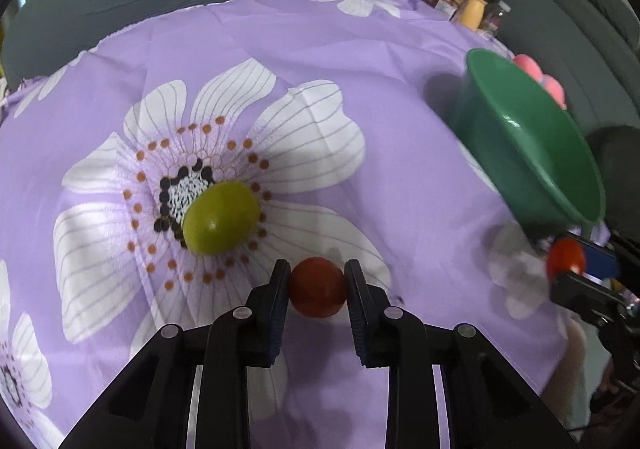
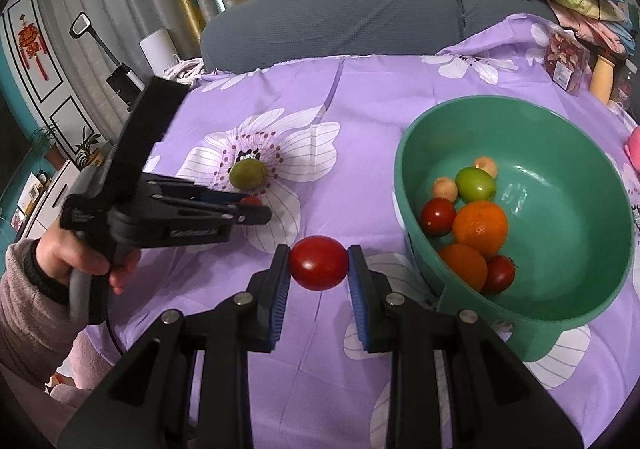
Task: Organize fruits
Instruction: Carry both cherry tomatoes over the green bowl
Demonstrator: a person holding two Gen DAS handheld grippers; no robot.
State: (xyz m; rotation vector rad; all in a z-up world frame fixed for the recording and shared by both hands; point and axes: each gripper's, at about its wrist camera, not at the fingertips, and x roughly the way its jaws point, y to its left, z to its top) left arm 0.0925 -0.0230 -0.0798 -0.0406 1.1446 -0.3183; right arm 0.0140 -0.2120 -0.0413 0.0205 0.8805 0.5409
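Two hand-held grippers each pinch a cherry tomato: left hand-held gripper (image 1: 317, 286) (beside a green fruit (image 1: 221, 217)), right hand-held gripper (image 2: 319, 263) near the green bowl (image 2: 600, 289).

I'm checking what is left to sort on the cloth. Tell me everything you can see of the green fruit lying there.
The green fruit is a smooth, slightly glossy, yellow-green oval, whole and unmarked as far as it shows. It lies on its side on the purple cloth, at the dark-dotted centre of a white printed flower. Nothing grips it: it rests just beyond the left claw, which is shut on a small red tomato, with a gap between the two fruits. It sits outside the green bowl, well to one side of it.
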